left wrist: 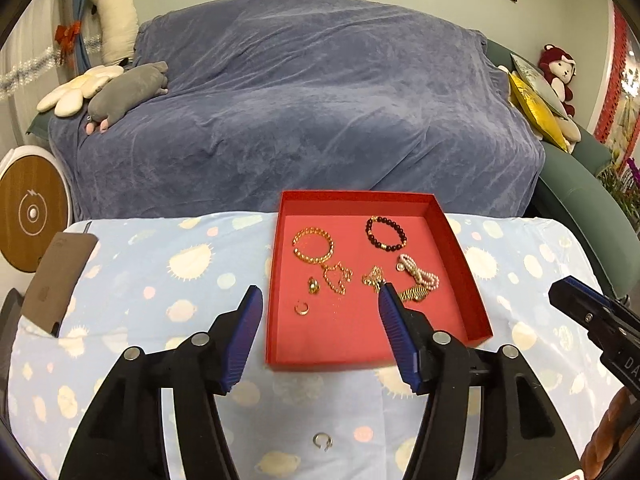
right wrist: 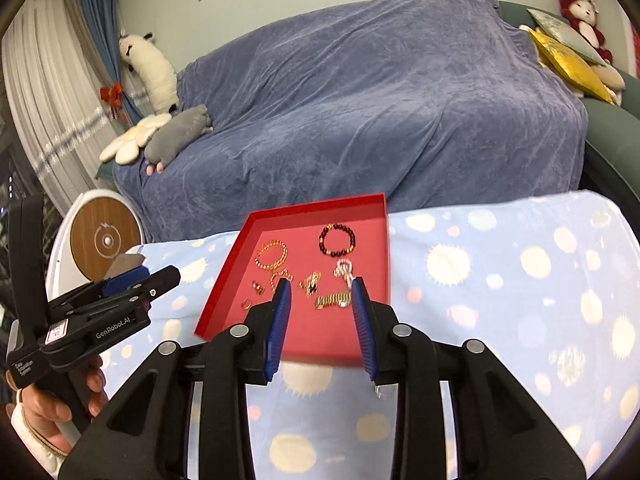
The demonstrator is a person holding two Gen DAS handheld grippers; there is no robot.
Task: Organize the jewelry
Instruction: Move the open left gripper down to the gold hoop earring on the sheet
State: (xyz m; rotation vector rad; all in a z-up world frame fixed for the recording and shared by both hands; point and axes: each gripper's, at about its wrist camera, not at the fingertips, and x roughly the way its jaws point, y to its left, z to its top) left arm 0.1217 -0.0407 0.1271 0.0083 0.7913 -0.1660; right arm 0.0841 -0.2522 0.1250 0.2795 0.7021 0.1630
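A red tray sits on the blue patterned tablecloth and holds several pieces: a gold bead bracelet, a dark bead bracelet, a pearl strand, gold chains and a gold ring. A silver ring lies on the cloth in front of the tray. My left gripper is open and empty above the tray's near part. My right gripper is open and empty over the tray; a gold watch band lies between its fingers' line of sight.
A sofa under a blue-grey cover stands behind the table with plush toys and cushions. A brown card lies at the table's left edge. A round white device stands to the left.
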